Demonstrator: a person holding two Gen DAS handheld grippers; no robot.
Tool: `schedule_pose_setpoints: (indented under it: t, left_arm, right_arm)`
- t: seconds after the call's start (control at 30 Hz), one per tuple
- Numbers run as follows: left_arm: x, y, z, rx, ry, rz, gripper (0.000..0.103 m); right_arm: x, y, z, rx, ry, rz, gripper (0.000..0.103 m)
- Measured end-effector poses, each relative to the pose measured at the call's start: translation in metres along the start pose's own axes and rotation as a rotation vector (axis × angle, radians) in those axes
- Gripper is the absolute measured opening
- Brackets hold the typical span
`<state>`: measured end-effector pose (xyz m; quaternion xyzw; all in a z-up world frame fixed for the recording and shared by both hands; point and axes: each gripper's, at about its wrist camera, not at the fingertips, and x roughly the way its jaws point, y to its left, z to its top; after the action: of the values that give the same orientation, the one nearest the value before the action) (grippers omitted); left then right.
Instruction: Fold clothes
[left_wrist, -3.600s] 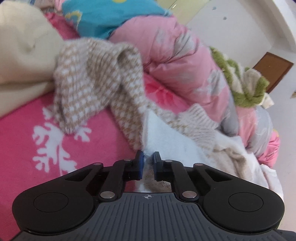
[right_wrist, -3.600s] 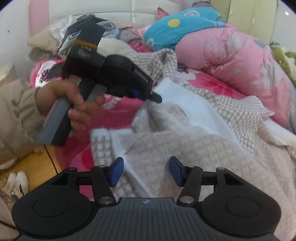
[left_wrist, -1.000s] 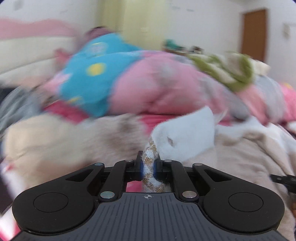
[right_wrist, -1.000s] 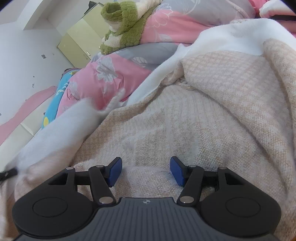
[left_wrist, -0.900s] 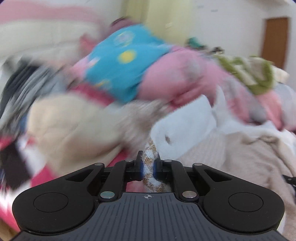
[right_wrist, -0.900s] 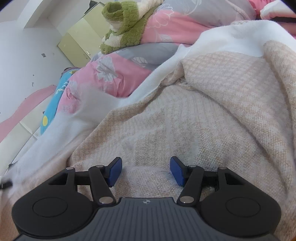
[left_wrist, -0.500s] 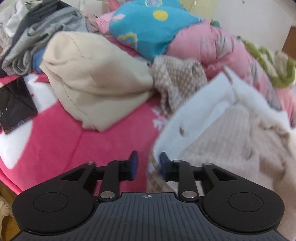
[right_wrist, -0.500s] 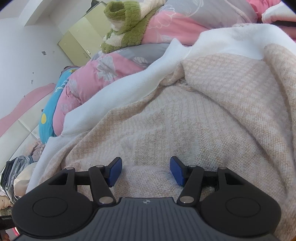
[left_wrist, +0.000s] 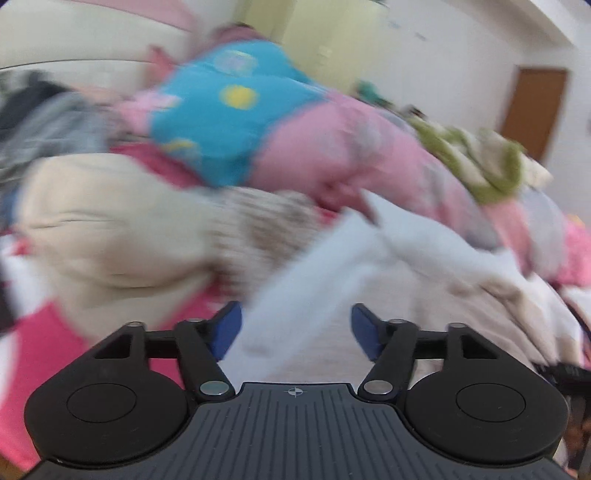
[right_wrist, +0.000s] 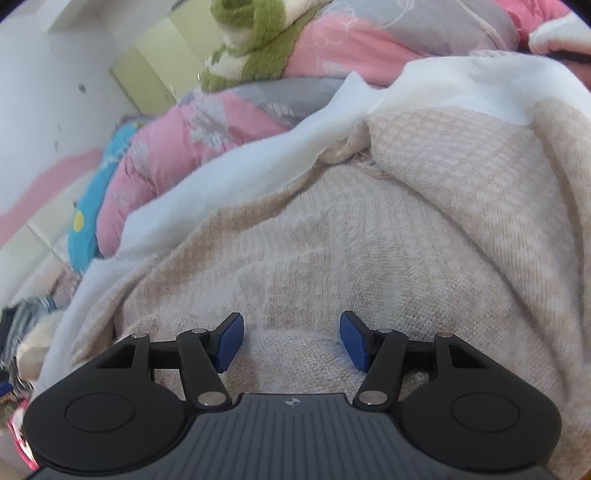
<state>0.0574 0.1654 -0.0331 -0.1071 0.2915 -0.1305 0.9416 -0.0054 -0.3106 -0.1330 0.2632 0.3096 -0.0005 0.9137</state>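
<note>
Left wrist view blurred, our left gripper (left_wrist: 295, 328) gaping wide over one beige knit garment (right_wrist: 369, 236), our right gripper (right_wrist: 291, 339) wide too, gripping nothing, one pink quilt (right_wrist: 207, 133) behind.

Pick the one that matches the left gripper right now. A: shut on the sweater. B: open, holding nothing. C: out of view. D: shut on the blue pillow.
B: the left gripper has its blue pads spread wide, with the sweater's white lining lying loose between them.

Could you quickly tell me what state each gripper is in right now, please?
Left gripper: open, holding nothing; the view is blurred.
Right gripper: open, holding nothing, just above the beige knit sweater.
</note>
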Motion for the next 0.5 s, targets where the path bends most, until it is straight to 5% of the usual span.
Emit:
schedule_pose_setpoints:
  t: [0.23,0.5]
  left_arm:
    - [0.08,-0.079,-0.001,0.173,0.09,-0.124,0.068]
    - [0.154,-0.118,-0.002,0.311,0.054,0.019,0.068]
  right_arm:
    - [-0.032,0.001,0.062,-0.116,-0.025,-0.127,0.078]
    - [0.045,-0.009,0.107,-0.315,0.098,-0.321,0.101]
